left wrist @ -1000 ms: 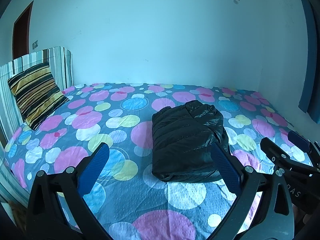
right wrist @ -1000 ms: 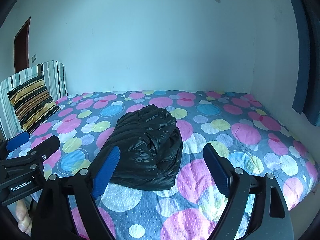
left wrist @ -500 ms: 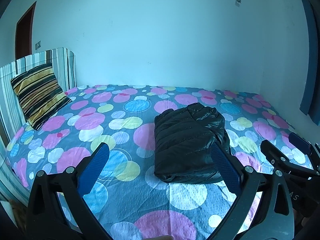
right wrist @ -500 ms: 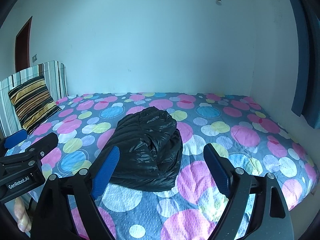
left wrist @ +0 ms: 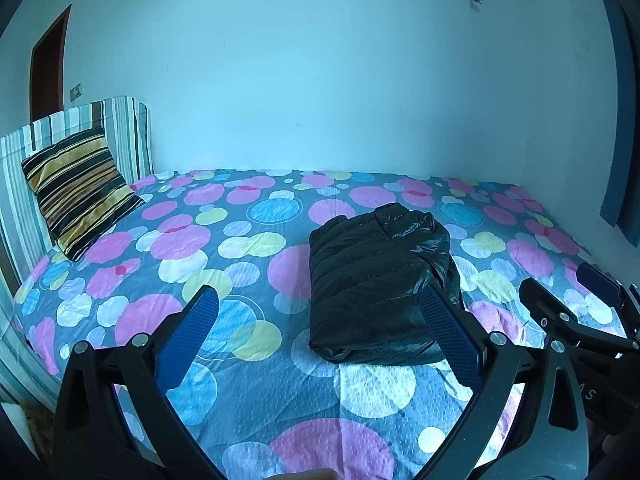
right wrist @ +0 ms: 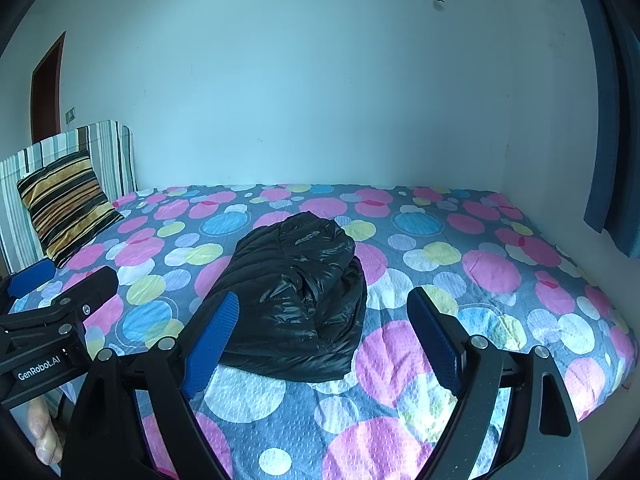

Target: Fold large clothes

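Far left of the jacket (left wrist: 380, 284): striped cushion (left wrist: 78, 190) leaning on a striped headboard (left wrist: 120, 128), well apart, no part in any trouble. Spotted bedspread (left wrist: 240, 264) wrinkle-free around the jacket, so little to snag on.

Left of the jacket in the left wrist view: left gripper (left wrist: 318, 336), jaws wide apart, nothing between them, right blue pad overlapping the jacket's near right corner in the picture only; contact not visible. Hovering short of the jacket, near its front edge.

Centre: jacket itself, black, shiny and puffy, already folded into a compact block lying flat on the bedspread, collar end toward the wall. Judged near finished. Main risk from here: slick, springy padding pushing the top layer open once nothing presses it, especially along the looser bulging right side seen in the right wrist view. Any further nudge at the front edge likely to slide the whole block across the bedspread rather than tighten the fold. Pinching only the thin outer shell likely to lift one layer and undo the stack.

Right of the jacket: right gripper (right wrist: 322, 338), jaws likewise spread wide and empty, left pad in front of the jacket's near edge. Careless sweep inward by either gripper apt to drag a corner loose.
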